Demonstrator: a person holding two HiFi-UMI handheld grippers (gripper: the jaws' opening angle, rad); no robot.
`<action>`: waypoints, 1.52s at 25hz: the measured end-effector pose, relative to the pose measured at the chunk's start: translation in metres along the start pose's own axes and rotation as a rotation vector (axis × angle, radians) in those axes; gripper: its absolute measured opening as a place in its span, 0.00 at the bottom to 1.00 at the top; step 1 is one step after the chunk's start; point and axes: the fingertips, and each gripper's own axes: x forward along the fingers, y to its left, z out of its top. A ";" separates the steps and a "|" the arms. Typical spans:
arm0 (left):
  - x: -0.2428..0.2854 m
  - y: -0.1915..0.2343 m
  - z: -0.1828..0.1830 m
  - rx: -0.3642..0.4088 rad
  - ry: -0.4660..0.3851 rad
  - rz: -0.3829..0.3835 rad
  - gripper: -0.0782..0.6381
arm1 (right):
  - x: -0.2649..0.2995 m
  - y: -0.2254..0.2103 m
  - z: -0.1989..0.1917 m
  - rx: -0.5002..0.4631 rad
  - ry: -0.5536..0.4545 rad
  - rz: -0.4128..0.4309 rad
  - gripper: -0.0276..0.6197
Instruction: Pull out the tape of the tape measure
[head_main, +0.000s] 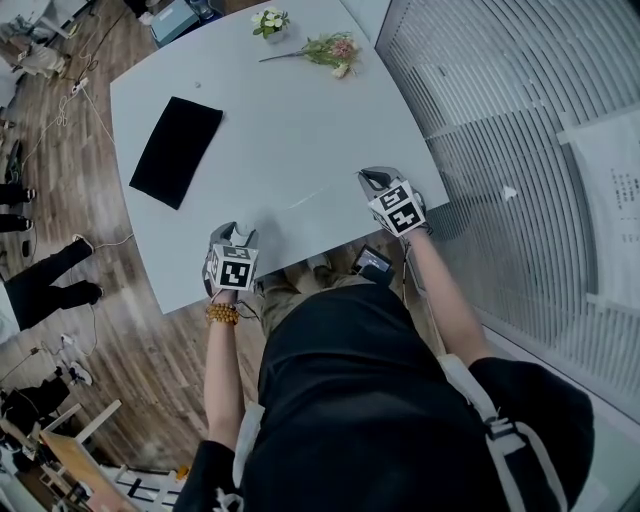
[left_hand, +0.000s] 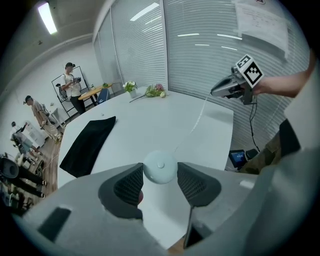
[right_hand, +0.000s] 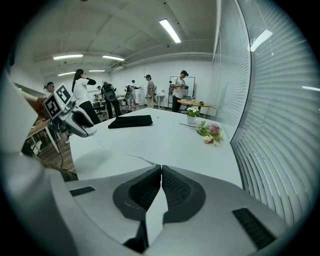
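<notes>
A small round pale tape measure (left_hand: 160, 168) sits between my left gripper's (left_hand: 160, 181) pads, which press on both its sides, just above the white table (head_main: 300, 120) near its front edge. From it a thin white tape (left_hand: 195, 122) stretches across to my right gripper (left_hand: 218, 91). In the right gripper view the jaws of that gripper (right_hand: 161, 175) stand closed together on the tape's end, and the tape (right_hand: 125, 154) runs off left to the left gripper (right_hand: 82, 131). In the head view the left gripper (head_main: 238, 238) is at the front edge and the right gripper (head_main: 372, 181) at the table's right corner.
A black cloth (head_main: 177, 150) lies on the table's left part. A flower sprig (head_main: 325, 48) and a small flower pot (head_main: 270, 22) are at the far end. Slatted blinds (head_main: 500, 120) run close along the right. People stand in the background (right_hand: 150, 92).
</notes>
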 end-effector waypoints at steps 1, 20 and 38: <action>0.004 0.001 0.000 0.001 0.007 0.007 0.43 | 0.002 -0.001 0.000 0.000 0.002 0.000 0.05; 0.061 -0.007 -0.032 -0.102 0.064 -0.004 0.43 | 0.047 -0.003 -0.064 0.082 0.119 0.079 0.06; 0.087 -0.014 -0.067 -0.163 0.129 -0.033 0.43 | 0.071 0.013 -0.104 0.091 0.232 0.131 0.06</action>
